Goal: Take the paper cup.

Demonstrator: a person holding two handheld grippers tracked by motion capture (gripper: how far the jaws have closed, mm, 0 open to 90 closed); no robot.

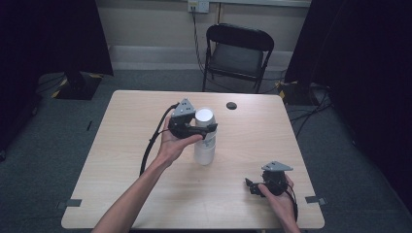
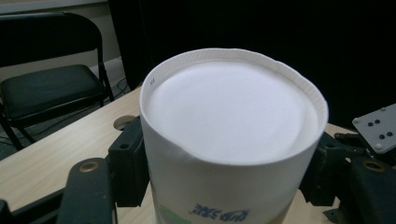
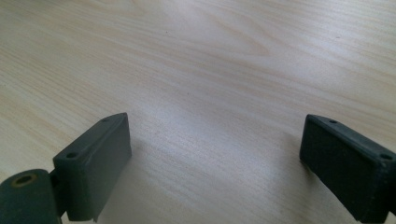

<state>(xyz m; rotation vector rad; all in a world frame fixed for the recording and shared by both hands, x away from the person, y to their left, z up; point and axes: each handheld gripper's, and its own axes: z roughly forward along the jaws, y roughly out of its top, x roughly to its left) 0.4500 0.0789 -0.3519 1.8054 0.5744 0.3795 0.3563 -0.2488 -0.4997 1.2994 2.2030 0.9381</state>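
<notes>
Two grippers are sharing a wooden table [image 1: 145, 204], but just one is working. At the centre of the high view, the left gripper [image 1: 206, 130] is clamping a white paper cup [image 1: 205, 138] — upside down, its flat base facing up — and the left gripper view is showing a black pad [image 2: 128, 170] pressing on each side of the cup wall, likely so the cup can be lifted without slipping. Toward the lower right of the high view, the right gripper [image 1: 251, 186] is resting low over bare wood, its jaws spread wide with nothing between them, apparently kept clear of the work. Beyond the cup, a small dark disc [image 1: 231, 105] is lying near the far edge, before a folding chair [image 1: 238, 56].
</notes>
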